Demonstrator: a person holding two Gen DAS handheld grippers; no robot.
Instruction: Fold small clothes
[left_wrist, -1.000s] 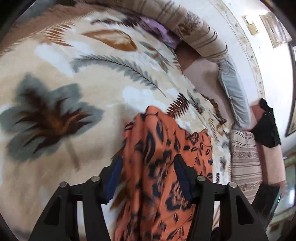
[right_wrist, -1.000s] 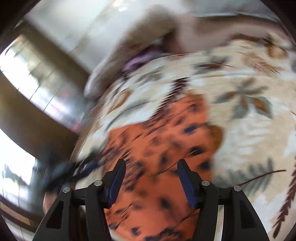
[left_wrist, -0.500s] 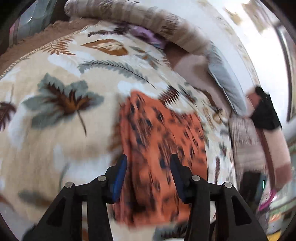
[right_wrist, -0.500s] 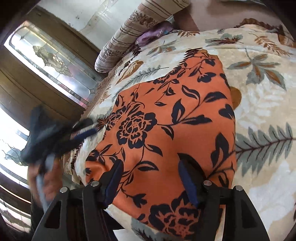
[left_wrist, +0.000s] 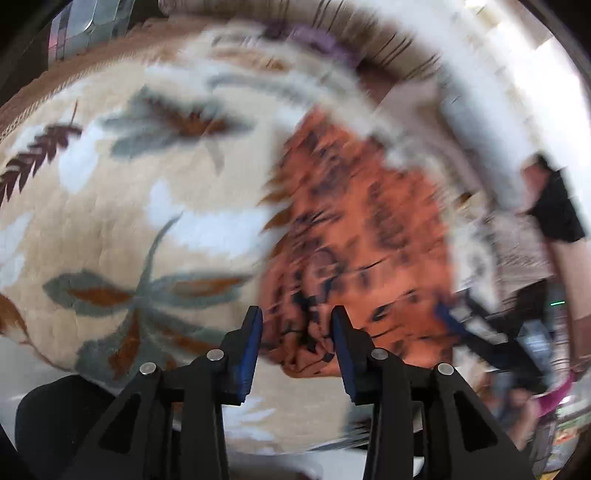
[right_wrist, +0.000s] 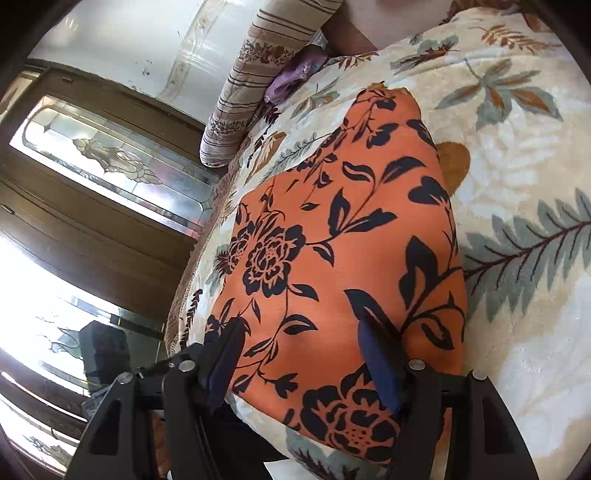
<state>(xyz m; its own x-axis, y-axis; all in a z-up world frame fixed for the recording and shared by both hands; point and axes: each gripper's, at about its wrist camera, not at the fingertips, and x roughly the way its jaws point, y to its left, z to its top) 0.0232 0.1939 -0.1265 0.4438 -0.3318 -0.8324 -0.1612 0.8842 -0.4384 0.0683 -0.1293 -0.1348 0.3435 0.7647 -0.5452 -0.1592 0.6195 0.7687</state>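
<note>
Orange floral garment on the leaf-print blanket looks thin, limp; we advise pinching its near hem. Left gripper closing around bunched cloth, right gripper spread, empty.

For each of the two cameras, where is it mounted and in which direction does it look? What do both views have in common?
Left wrist: sits on the left gripper, looking steeply down at the orange floral cloth on the leaf-patterned blanket; its own closing fingers show, bunched cloth between them; picture blurred.
Right wrist: sits on the right gripper, looking down across the cloth toward a glass-panelled door; its own fingers show, apart.
Shared: the cloth, the blanket, a striped bolster.
</note>
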